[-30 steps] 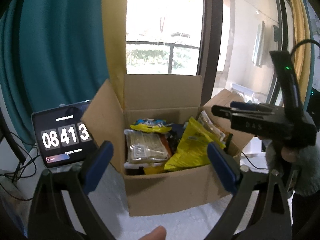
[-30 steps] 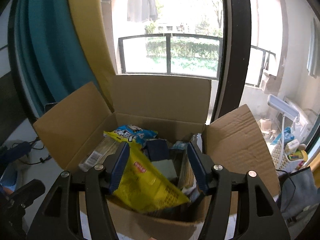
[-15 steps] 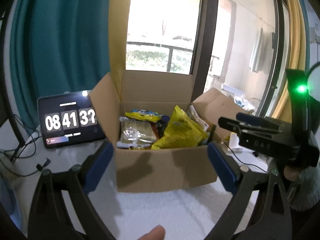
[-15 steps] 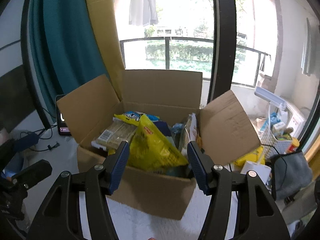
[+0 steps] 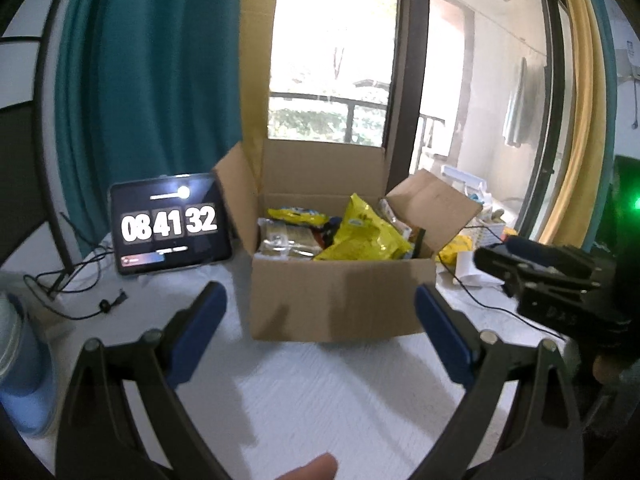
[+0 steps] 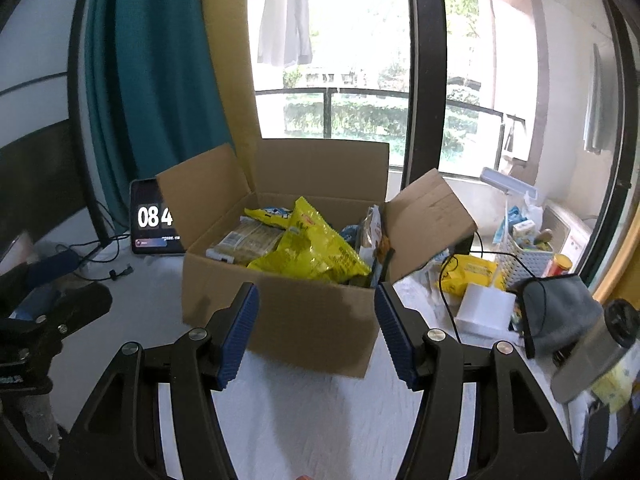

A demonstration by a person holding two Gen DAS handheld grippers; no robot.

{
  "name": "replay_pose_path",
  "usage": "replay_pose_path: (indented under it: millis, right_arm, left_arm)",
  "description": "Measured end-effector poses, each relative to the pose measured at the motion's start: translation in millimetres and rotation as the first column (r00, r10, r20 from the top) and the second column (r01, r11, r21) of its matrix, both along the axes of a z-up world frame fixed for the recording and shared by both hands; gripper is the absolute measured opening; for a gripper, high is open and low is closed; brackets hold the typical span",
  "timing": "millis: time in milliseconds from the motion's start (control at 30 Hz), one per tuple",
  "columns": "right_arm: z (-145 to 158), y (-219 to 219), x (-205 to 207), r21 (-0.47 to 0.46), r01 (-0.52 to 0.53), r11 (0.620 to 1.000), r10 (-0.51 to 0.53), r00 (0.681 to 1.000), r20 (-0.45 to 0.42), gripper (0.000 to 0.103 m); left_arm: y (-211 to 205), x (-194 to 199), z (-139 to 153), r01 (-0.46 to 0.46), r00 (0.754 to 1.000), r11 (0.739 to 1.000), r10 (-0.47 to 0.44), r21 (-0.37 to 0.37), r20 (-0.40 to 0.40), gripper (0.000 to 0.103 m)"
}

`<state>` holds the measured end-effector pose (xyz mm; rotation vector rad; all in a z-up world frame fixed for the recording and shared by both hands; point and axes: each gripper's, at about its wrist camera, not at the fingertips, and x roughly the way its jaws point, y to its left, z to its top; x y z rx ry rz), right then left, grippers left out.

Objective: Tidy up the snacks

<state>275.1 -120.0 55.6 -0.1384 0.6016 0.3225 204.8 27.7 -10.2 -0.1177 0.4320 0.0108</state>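
The cardboard box (image 6: 296, 320) is plain brown. Inside it, the big chip bag (image 6: 316, 252) is bright yellow. Behind the box hangs a teal curtain (image 6: 148, 80). The desk (image 6: 320, 420) under the box is white. The tablet (image 5: 170, 224) beside the box shows white digits on black.

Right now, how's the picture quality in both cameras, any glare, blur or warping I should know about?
Left wrist view: the window is blown out white, the curtain bows with fisheye warp, the clock tablet reads sharply, and the right gripper at the edge is dark. Right wrist view: window glare is milder, the yellow bag in the cardboard box is crisp, and the edges bend.
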Motion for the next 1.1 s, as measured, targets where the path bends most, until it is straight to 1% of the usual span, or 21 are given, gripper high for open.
replay_pose_path:
  millis: [167,233,367,500,700,800,867,967,1100]
  right_arm:
    - [5.8,-4.1,-29.8,0.003,0.013,1.000,-0.013,1.000,0.020,0.063]
    - [7.6,-7.1,-40.0,0.004,0.018,1.000,-0.018,0.999,0.027,0.063]
    - [10.1,-13.2,-62.2,0.019,0.018,1.000,-0.019,0.999,0.032,0.063]
    - [10.2,-19.3,-84.2,0.031,0.030,0.999,-0.031,0.999,0.033,0.064]
    - [3.3,-29.2,-116.3,0.037,0.066,0.997,-0.067,0.997,0.038,0.064]
    - [0.1,-34.2,-131.8,0.035,0.094,0.995,-0.095,0.994,0.044,0.064]
    - [-0.5,-35.7,-142.8,0.029,0.101,0.994,-0.103,0.993,0.057,0.064]
    - [3.4,-37.5,-157.4,0.022,0.114,0.993,-0.116,0.990,0.079,0.065]
    - [12.2,-38.9,-171.2,0.029,0.114,0.993,-0.117,0.987,0.109,0.065]
  left_arm:
    - [2.4,-22.3,-0.3,0.005,1.000,1.000,-0.005,0.020,0.002,0.096]
    - [5.4,-31.1,-2.2,-0.008,1.000,1.000,0.009,0.018,-0.005,0.096]
    - [7.1,-49.6,-7.8,0.000,1.000,1.000,0.000,0.023,0.000,0.096]
    - [10.0,-67.1,-16.7,0.014,1.000,1.000,-0.014,0.000,-0.023,0.096]
    - [8.8,-95.8,-17.5,0.000,1.000,0.999,0.000,0.033,0.002,0.096]
    - [7.8,-106.5,-12.5,-0.024,0.999,0.998,0.022,0.056,0.038,0.096]
    - [7.7,-112.9,-7.7,-0.028,0.998,0.998,0.025,0.057,0.059,0.096]
    - [5.9,-121.8,0.7,-0.024,0.996,0.998,0.019,0.059,0.090,0.096]
    - [1.9,-128.9,8.1,-0.016,0.995,0.997,0.009,0.071,0.104,0.096]
